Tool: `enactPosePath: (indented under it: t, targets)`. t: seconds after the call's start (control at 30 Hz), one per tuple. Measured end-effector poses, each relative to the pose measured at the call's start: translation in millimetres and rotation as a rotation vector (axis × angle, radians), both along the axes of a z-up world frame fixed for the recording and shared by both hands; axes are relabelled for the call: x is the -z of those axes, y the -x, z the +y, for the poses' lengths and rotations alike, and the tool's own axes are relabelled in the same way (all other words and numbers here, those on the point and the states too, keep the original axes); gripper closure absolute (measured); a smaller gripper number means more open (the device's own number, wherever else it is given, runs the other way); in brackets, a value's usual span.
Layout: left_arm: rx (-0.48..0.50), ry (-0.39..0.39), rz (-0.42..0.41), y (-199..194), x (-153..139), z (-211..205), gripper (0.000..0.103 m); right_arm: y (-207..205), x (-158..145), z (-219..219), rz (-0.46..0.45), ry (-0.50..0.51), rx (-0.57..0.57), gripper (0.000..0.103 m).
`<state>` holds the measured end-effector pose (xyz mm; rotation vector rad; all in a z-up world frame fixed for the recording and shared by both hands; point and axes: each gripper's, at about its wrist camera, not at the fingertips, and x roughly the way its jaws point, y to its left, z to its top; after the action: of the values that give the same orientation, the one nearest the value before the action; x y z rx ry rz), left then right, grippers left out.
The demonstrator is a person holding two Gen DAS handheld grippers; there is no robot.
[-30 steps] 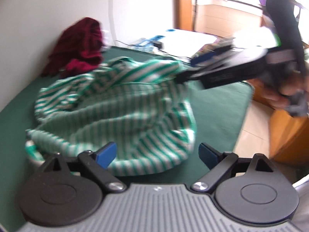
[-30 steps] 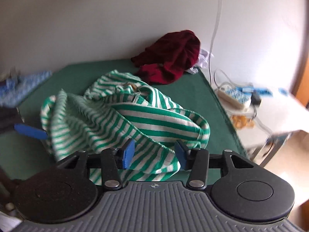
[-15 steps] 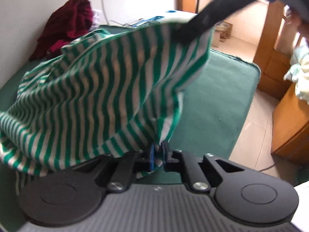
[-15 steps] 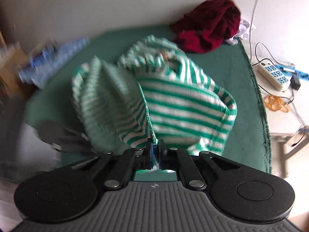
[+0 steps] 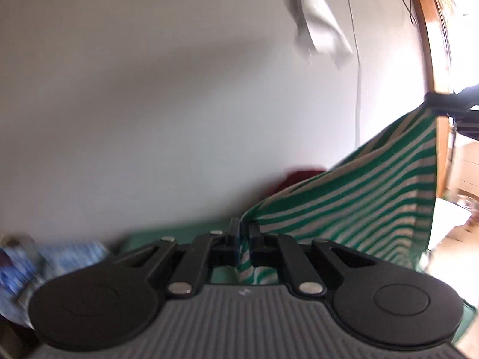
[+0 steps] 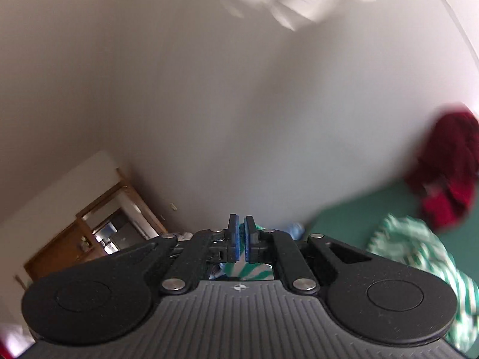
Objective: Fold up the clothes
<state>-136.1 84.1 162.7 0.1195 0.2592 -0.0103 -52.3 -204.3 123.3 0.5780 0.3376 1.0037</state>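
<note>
Since I wanna shake it flat b4 folding, left gripper point(image 5: 245, 237) & right gripper point(image 6: 241, 239) fingers are clamped on the striped shirt point(image 5: 359, 197), lifted off the surface point(image 6: 353, 221).

Two garments: one striped shirt point(image 5: 359, 197), one red (bunched) garment point(image 6: 446, 185).

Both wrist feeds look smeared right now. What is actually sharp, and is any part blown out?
Left wrist view: left gripper sharp on the striped shirt, wall and paper blurred, doorway overexposed. Right wrist view: right gripper crisp, red garment and shirt motion-smeared, edges fisheye-bent.
</note>
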Motion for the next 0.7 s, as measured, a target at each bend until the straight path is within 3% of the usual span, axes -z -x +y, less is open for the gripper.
enactPosePath:
  t: [0.13,0.2,0.33,0.4,0.47,0.5,0.57,0.7]
  targets:
    - [-0.045,0.006,0.016,11.3,-1.0,8.3,0.099,-12.2,-14.5,26.6,-0.041,0.068,0.03,0.1]
    - [-0.06,0.025,0.076,11.0,18.4,10.2,0.099,-21.9,1.6,41.0,0.007,0.16,0.058,0.099]
    - [-0.055,0.096,0.271,1.8,82.4,15.7,0.099,-36.1,62.1,62.5,0.109,0.319,0.145,0.099]
    - [-0.065,0.095,0.346,4.4,110.1,19.6,0.099,-40.7,97.7,65.6,0.205,0.365,0.196,0.09]
    - [-0.073,0.102,0.408,16.4,133.2,31.1,0.099,-32.2,126.9,57.1,0.28,0.395,0.255,0.067]
    - [-0.077,0.12,0.428,22.1,140.9,39.6,0.099,-23.7,141.6,51.0,0.311,0.403,0.276,0.061]
    - [-0.086,0.149,0.45,28.2,148.6,54.3,0.099,-7.6,168.1,51.6,0.398,0.491,0.263,0.041]
    - [-0.077,0.177,0.487,27.1,153.8,78.3,0.098,30.1,214.7,75.1,0.473,0.616,0.248,0.04]
